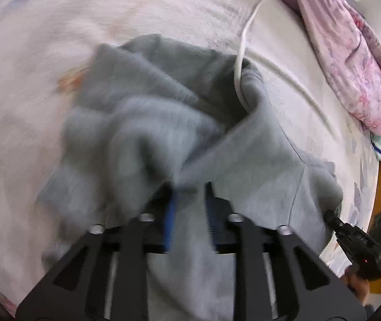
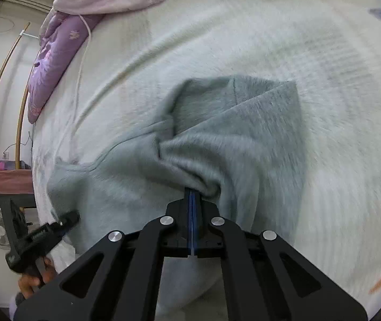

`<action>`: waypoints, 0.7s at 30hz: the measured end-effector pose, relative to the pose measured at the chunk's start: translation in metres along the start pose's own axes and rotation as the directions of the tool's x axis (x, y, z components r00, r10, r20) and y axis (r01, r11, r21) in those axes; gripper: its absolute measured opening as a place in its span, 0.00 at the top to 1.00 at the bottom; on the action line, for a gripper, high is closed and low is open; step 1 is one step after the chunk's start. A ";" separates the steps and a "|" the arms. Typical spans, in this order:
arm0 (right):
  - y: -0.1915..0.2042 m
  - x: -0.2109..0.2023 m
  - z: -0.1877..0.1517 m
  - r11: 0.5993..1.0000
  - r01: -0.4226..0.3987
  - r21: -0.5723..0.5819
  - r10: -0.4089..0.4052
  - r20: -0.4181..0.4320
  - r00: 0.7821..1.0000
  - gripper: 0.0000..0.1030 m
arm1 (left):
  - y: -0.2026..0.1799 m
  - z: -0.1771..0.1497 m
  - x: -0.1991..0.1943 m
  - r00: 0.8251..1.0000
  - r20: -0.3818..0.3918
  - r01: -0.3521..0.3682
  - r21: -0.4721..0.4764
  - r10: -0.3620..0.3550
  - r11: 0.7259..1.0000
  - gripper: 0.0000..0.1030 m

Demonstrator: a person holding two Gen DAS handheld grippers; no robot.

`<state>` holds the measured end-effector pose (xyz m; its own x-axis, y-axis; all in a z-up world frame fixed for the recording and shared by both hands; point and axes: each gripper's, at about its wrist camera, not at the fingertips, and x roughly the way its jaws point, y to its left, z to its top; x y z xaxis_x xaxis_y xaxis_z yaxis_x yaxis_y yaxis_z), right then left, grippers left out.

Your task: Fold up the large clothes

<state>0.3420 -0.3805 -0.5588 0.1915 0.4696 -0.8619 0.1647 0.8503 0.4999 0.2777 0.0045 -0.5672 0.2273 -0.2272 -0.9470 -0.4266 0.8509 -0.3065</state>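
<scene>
Your right gripper (image 2: 192, 191) is clamped on the grey garment (image 2: 217, 139); left gripper (image 1: 189, 187) apart. Lay the fold flat on the bed (image 2: 324, 53).

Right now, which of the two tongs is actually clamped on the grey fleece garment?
The right tongs: their blue pads are shut on a pinched fold of the grey fleece garment. The left tongs stand open, pads apart.

Black gripper (image 2: 192, 195), blue-lined jaws, silver screws (image 2: 166, 220)

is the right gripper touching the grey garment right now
Touching. The right wrist view shows the right gripper with its fingers shut on a bunched fold of the grey garment.
</scene>
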 end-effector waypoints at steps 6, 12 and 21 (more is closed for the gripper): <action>0.034 0.008 -0.057 0.997 -0.020 -0.070 0.011 -0.129 0.992 0.95 | -0.023 -0.091 -0.005 0.992 -0.115 0.055 0.038 -0.050 0.998 0.51; 0.006 0.048 -0.082 0.999 0.031 0.030 -0.025 -0.180 0.983 1.00 | -0.041 -0.146 0.036 0.983 -0.155 -0.069 0.189 0.099 0.979 0.52; 0.035 -0.012 -0.026 0.999 -0.039 0.037 0.044 -0.120 0.992 0.79 | -0.041 -0.070 -0.023 0.985 -0.099 0.141 0.007 -0.140 0.990 0.41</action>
<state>0.3204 -0.3507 -0.5334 0.0807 0.5315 -0.8432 0.1931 0.8216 0.5364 0.2286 -0.0579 -0.5393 0.1968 -0.3900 -0.8995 -0.3844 0.8133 -0.4368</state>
